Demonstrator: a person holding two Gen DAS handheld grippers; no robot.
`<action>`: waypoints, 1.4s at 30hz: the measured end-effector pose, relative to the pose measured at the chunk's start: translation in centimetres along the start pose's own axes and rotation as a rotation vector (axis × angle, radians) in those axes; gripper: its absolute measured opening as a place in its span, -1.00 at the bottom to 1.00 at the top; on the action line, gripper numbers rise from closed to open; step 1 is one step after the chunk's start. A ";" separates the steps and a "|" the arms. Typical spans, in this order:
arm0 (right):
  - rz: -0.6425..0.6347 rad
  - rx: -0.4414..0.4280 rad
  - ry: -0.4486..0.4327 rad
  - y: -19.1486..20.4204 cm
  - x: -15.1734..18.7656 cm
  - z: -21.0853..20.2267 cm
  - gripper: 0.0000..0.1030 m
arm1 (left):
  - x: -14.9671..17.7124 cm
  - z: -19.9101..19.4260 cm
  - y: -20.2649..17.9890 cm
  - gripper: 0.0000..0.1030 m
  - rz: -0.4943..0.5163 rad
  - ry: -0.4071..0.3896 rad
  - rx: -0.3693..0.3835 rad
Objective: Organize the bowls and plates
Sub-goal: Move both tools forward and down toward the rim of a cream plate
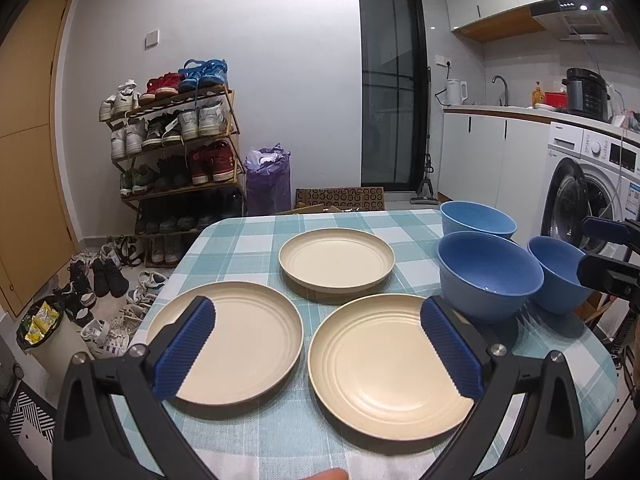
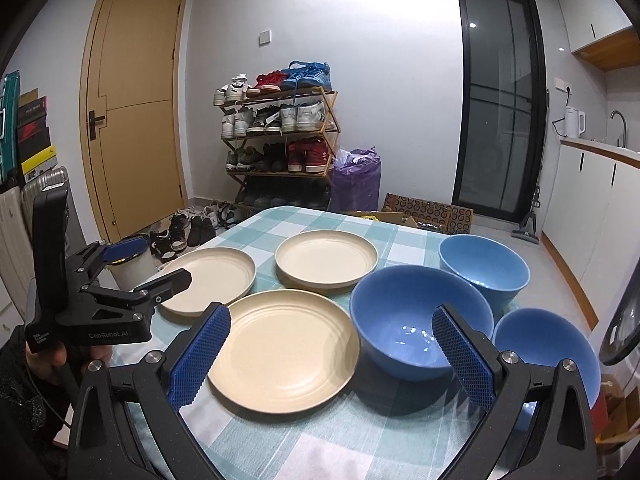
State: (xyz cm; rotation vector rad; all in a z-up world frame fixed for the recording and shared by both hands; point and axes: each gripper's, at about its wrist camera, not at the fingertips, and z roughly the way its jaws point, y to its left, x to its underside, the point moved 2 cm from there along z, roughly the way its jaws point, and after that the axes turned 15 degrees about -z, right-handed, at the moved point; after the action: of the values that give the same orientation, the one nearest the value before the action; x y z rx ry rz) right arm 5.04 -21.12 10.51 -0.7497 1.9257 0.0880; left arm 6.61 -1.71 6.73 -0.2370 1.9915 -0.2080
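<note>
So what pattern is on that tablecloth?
The checked cloth tablecloth has teal-and-white checks, clearest in the left wrist view.

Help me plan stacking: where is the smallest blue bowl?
The smallest blue bowl sits at the table's near right corner in the right wrist view, just right of the big blue bowl.

You can see a shoe rack (image 1: pixel 176 148), a purple bag (image 1: pixel 267 180), a washing machine (image 1: pixel 588 192) and a yellow door (image 2: pixel 134 112).
</note>
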 end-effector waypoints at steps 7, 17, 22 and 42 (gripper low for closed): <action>0.025 -0.025 0.024 -1.6 -2.3 1.3 0.99 | -1.8 1.3 0.2 1.00 -0.034 -0.006 -0.017; 0.008 -0.032 0.028 -2.7 -5.6 3.4 0.99 | -4.6 3.3 1.2 1.00 -0.037 0.010 -0.045; -0.002 -0.035 0.043 -3.2 -7.2 4.5 0.99 | -6.1 4.4 1.6 1.00 -0.029 0.019 -0.062; 0.078 -0.053 0.133 -7.5 -11.4 10.4 0.99 | -10.1 9.6 2.8 1.00 -0.045 0.087 -0.055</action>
State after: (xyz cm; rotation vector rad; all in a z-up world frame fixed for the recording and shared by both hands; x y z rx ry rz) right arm 20.62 -17.93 17.14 -0.7314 2.0866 0.1401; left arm 19.24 3.24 10.84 -0.3128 2.0818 -0.1953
